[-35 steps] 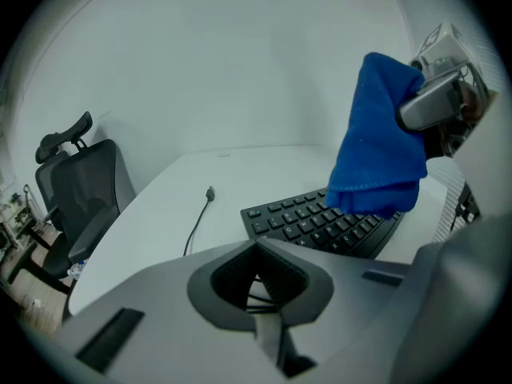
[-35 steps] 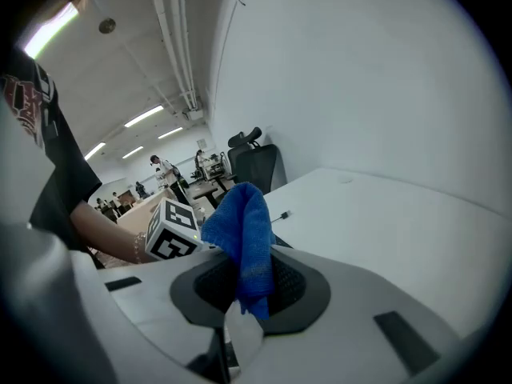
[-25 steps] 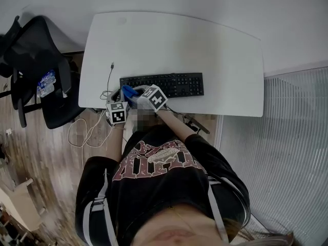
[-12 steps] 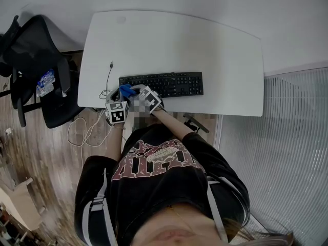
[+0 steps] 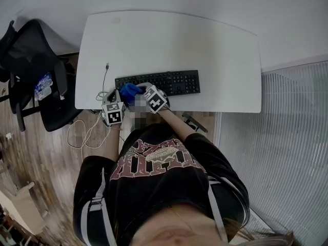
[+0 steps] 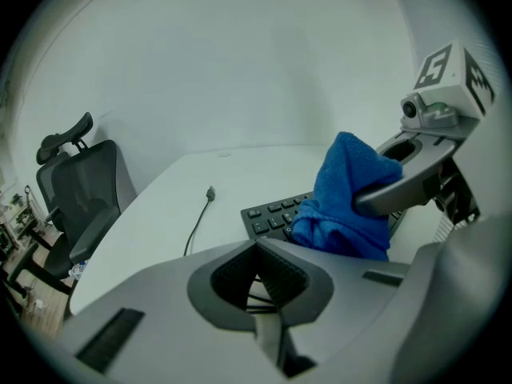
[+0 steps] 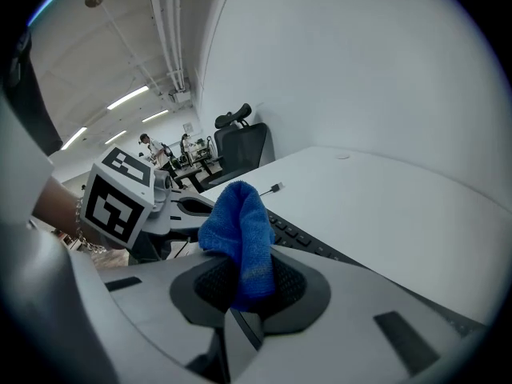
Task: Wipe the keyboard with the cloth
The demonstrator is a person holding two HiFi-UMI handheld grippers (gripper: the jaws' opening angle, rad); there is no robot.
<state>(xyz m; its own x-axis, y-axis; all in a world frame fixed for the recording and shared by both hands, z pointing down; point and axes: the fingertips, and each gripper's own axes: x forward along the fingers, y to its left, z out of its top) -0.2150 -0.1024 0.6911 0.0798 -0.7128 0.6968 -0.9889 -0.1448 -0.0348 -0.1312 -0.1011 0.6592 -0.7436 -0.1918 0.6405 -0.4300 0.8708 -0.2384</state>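
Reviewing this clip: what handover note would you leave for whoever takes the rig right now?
Right tool: shut on the blue cloth, which is bunched between its jaws.
Left tool: jaws together, nothing in them, by the desk's near edge beside the right tool.
Keyboard lies on the white desk; the cloth is at its left end, seemingly on the keys.
Done: cloth grasped and brought to the keyboard. How much is wiped cannot be told.
Left: wipe along the keys toward the right end.
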